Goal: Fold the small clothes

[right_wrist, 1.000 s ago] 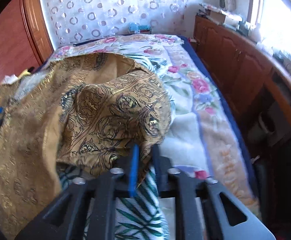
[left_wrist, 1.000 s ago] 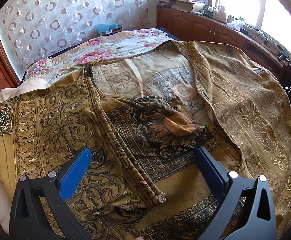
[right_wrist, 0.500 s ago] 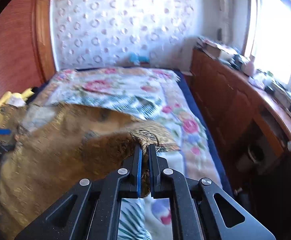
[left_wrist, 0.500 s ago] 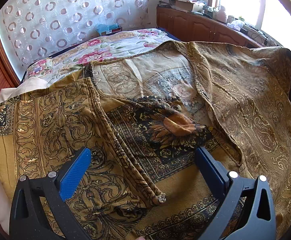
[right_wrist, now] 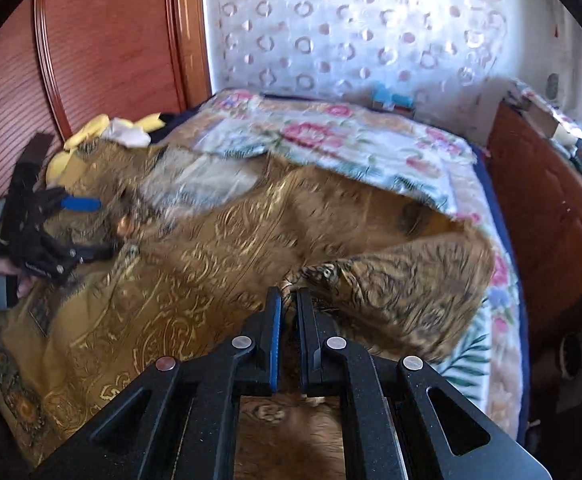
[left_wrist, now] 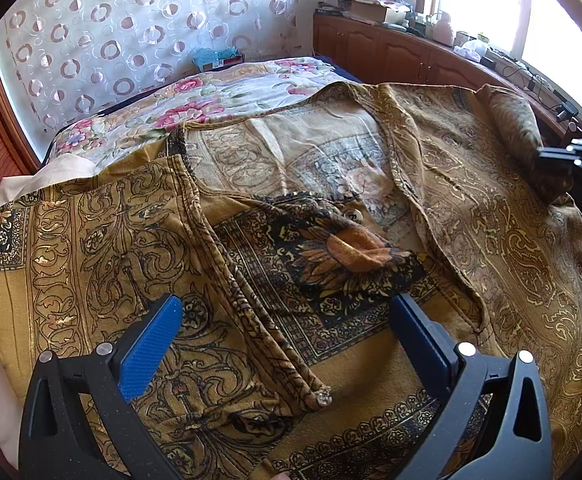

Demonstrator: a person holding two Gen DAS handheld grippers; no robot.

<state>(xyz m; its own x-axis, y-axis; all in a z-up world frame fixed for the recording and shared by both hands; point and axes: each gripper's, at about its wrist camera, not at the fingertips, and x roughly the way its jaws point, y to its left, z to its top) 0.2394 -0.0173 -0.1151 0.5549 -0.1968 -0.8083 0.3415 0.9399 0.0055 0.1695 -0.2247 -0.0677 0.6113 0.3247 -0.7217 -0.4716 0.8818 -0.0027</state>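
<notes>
- since a second ago the right gripper (right_wrist: pixel 287 300) has swung across the bed (right_wrist: pixel 371 148), dragging its pinched edge of the gold patterned garment (left_wrist: pixel 511 248) outward; that side, bunched up then, now lies drawn wider, and the right wrist view is smeared with motion.
- the garment covers most of the bed's near half, front opened out and pale inner lining upward, over the floral bedspread (left_wrist: pixel 211 96). spreading it flat looks like the preparation before any fold can be made.
- its left front panel (left_wrist: pixel 103 248) lies flat under the left gripper (left_wrist: pixel 287 332), probably so that side stays put while the other is pulled.
- left fingers (left_wrist: pixel 151 344) stand wide apart just above the cloth, holding nothing; whether they touch it i cannot tell.
- right fingers (right_wrist: pixel 273 320) are nearly closed, clamped on a thin hem of the garment, with cloth bunching just beyond their tips.
</notes>
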